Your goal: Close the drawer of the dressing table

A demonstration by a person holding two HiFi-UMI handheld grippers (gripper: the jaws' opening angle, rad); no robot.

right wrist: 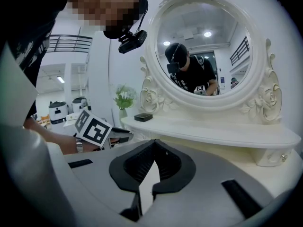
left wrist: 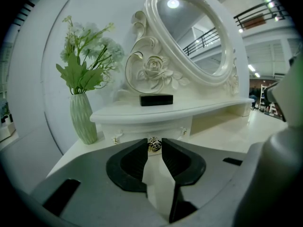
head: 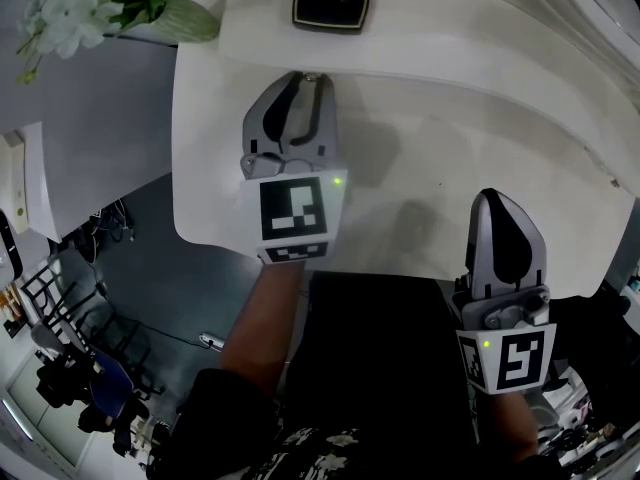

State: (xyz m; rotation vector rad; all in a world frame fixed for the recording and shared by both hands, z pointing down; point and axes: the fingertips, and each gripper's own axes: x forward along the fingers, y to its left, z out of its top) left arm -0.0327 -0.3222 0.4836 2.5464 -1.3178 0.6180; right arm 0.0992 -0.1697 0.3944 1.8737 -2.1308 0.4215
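The white dressing table (head: 420, 118) has a small drawer front (left wrist: 142, 129) under its raised shelf (left wrist: 170, 111), and it looks flush with the shelf's face. A small metal drawer knob (left wrist: 154, 145) sits between the tips of my left gripper (left wrist: 154, 144), whose jaws stand narrowly apart and close on it. In the head view the left gripper (head: 310, 80) reaches over the table top to the shelf's front. My right gripper (head: 497, 203) hangs over the table's near right edge, shut with nothing in it; its tips (right wrist: 154, 143) meet.
A black box (head: 331, 0) lies on the shelf. A green vase with white flowers (left wrist: 84, 117) stands at the table's left end. The oval mirror (right wrist: 206, 51) rises behind the shelf. Two more small knobs (left wrist: 115, 138) flank the drawer front.
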